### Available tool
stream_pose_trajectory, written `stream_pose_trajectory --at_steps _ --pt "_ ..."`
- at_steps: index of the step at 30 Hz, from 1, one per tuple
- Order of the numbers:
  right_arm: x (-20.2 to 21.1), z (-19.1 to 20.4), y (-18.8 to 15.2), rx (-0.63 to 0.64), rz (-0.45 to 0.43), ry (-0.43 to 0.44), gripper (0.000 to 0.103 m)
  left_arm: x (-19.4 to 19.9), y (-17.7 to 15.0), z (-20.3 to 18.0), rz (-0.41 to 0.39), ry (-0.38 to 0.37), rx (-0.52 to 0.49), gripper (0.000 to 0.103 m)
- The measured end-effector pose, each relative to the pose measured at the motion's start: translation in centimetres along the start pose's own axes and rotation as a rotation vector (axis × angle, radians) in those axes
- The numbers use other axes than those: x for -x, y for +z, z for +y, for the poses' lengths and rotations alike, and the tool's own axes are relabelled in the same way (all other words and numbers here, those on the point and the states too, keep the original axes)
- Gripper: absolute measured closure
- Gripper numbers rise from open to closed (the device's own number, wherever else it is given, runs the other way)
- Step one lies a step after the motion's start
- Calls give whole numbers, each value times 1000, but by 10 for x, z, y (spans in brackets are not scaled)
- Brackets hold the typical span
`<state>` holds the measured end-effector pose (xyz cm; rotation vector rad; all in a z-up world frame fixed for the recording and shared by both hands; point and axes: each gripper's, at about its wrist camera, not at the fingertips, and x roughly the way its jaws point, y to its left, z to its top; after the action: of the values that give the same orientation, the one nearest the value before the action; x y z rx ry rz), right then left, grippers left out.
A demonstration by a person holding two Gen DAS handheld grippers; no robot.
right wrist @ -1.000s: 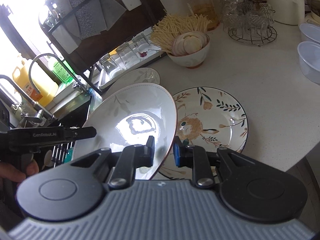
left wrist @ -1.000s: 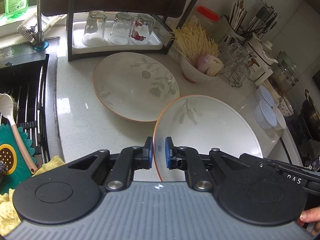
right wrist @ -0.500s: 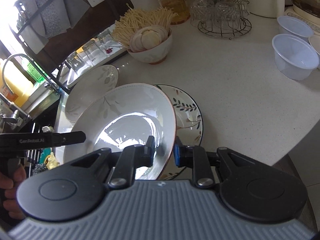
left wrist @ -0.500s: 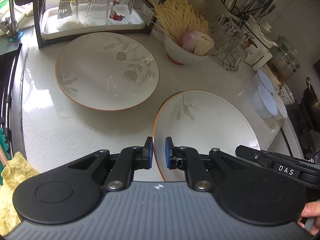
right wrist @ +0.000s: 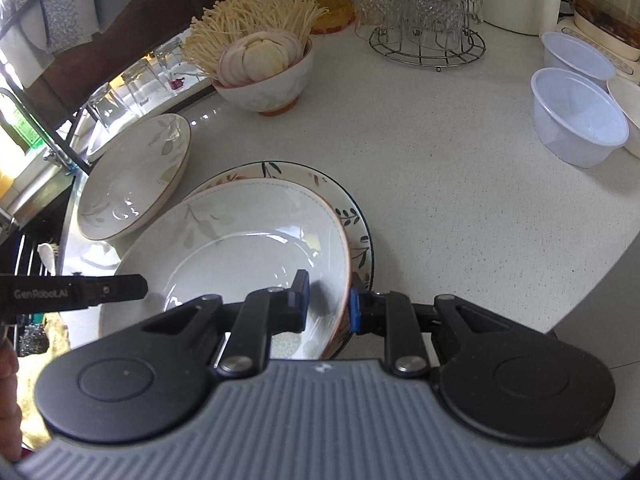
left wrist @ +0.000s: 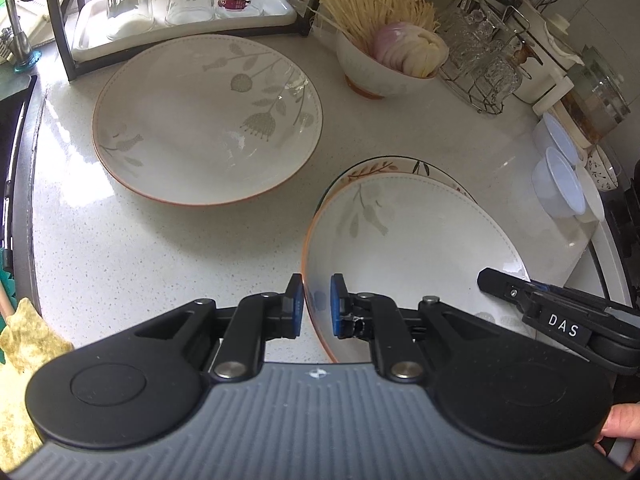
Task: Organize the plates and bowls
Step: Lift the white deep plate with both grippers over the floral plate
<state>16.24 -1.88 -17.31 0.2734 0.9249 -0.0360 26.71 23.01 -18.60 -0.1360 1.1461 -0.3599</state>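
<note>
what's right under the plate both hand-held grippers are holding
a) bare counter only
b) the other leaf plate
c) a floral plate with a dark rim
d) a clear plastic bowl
c: in the right wrist view the floral plate shows beneath the held plate.

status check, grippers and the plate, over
Left gripper and right gripper both clamped on leaf-print plate rim. Plate over floral plate. Nothing in the way.
</note>
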Motion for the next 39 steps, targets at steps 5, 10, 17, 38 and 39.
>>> stream_pose_trajectory --at_steps 5,10,17,38,39 --pt "-4 3 5 27 -16 -23 78 -6 3 -5 27 31 2 89" --pt "-8 4 8 29 -15 -27 76 -6 7 -5 40 45 26 88" --pt "-12 -11 12 -44 21 45 77 6 5 3 48 28 86 88" --pt "-10 -16 11 -105 55 66 77 26 -11 20 84 -97 189 74" --pt "-9 -17 11 -115 60 68 78 25 -12 21 85 -100 200 74"
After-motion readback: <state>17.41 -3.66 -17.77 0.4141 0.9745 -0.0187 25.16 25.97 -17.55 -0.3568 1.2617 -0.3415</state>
